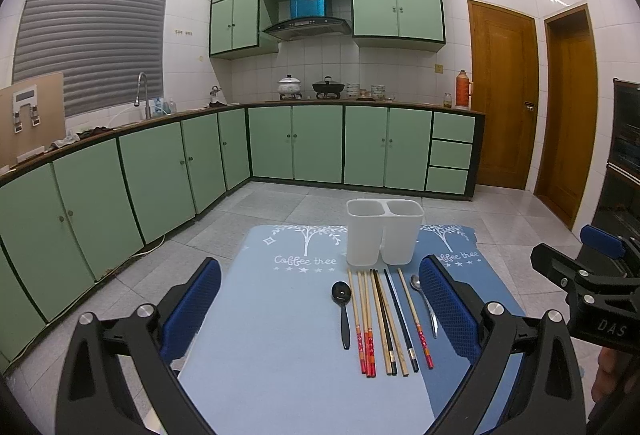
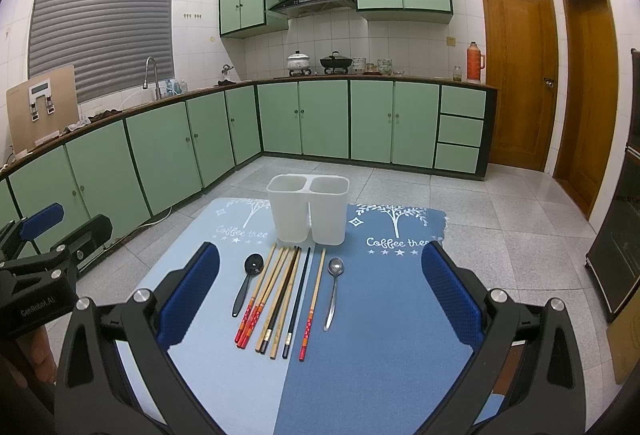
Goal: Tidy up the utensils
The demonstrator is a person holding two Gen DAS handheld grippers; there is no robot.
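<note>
Both grippers hang wide apart above the mats, holding nothing.
Chopsticks [image 2: 280, 295] lie between black spoon [image 2: 248, 285] and metal spoon [image 2: 334, 289], near the seemingly empty white holder [image 2: 308, 211].

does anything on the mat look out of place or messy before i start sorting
Nothing is spilled or damaged. The white two-compartment holder stands upright and looks empty. The only untidy bit: in the row of chopsticks, a black one crosses over the bamboo ones. The black spoon and metal spoon flank the row, lying flat. Both tools are open and hold nothing.
</note>
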